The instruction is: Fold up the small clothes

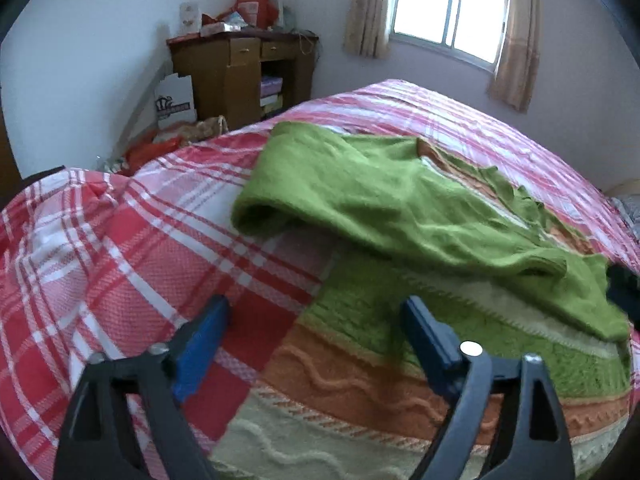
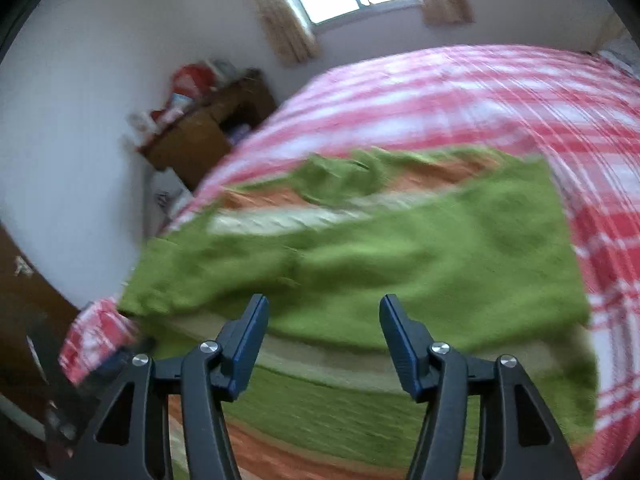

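A bed covered with a red, pink and white plaid bedspread [image 1: 100,248] fills most of the room, with plain pale walls [image 1: 80,40] behind it. A window [image 1: 452,8] with a light metal frame and grid bars lets in bright daylight, and beige curtains [image 1: 370,8] hang drawn back on both sides of it. In the corner stands a dark wooden desk [image 1: 240,68] with small drawers and an open shelf, its top piled with red bags and boxes, and a white printed paper bag [image 1: 174,100] leans beside it near more clutter on the floor.
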Available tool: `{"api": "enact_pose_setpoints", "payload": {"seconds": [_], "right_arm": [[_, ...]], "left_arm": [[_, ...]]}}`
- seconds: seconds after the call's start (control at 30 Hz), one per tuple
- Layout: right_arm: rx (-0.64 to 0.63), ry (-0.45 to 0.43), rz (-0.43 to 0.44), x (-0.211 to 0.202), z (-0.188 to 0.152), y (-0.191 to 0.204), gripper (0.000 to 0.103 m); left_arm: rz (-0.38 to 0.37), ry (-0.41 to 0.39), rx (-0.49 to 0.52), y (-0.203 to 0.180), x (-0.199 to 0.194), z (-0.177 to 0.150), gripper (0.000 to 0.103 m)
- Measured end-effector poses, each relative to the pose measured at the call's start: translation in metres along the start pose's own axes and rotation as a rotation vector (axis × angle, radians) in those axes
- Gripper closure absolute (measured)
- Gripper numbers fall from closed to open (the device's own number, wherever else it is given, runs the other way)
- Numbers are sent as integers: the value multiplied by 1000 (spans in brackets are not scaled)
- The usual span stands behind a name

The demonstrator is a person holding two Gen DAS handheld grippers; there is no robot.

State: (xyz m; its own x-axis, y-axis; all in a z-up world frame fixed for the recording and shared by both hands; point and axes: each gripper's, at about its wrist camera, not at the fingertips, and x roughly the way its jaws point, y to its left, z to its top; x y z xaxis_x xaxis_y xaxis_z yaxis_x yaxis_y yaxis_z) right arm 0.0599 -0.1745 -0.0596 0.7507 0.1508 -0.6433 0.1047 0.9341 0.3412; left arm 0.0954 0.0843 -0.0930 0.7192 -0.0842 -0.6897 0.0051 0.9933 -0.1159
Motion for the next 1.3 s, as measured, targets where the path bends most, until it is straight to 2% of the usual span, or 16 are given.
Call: {"api": "enact_pose_setpoints", "payload": {"seconds": [0.1,0.17,0.2,0.27,0.3,0.37,0.43,0.6,0.8,0.9,0.97,1.03,1.13,1.3], "right_arm": [[10,52,17,35,13,16,44],[8,137,-28,70,14,25,44],[10,152,-37,78,13,26,44],[-27,126,-54,88,10,36,46],[-75,114,-91,90,8,43,51],[-125,122,-113,93,7,50,85],[-149,118,-99,90,8,53,94],[-228,13,-75,55,37,75,96],[-263,-196,-45,-14,83,96,96],[-238,-274,-66,-42,95,83,96],[-231,-280,-106,-51,95,65,96],[-236,-275,-184,-53,91,40,96],[-218,-238,-269,-47,80,-1,96],[-188,-70,-394,-7,45,-71,96]], "left_arm": [[33,-1,37,-11,1,-4,4],[26,-1,31,-9,2,-2,4],[17,-5,25,-8,2,-2,4],[10,-8,26,-7,2,-3,1],[8,-8,29,-7,4,-2,1],[9,-9,36,-8,5,-2,0],[9,-12,36,-8,5,-2,0],[-2,-18,24,-7,5,-2,0],[1,-16,26,-5,5,-2,0],[2,-15,27,-6,5,-2,0],[2,-16,27,-6,5,-2,0],[4,-15,28,-6,5,-2,0],[8,-15,30,-6,6,-2,0],[11,-14,31,-6,7,-2,0]]}}
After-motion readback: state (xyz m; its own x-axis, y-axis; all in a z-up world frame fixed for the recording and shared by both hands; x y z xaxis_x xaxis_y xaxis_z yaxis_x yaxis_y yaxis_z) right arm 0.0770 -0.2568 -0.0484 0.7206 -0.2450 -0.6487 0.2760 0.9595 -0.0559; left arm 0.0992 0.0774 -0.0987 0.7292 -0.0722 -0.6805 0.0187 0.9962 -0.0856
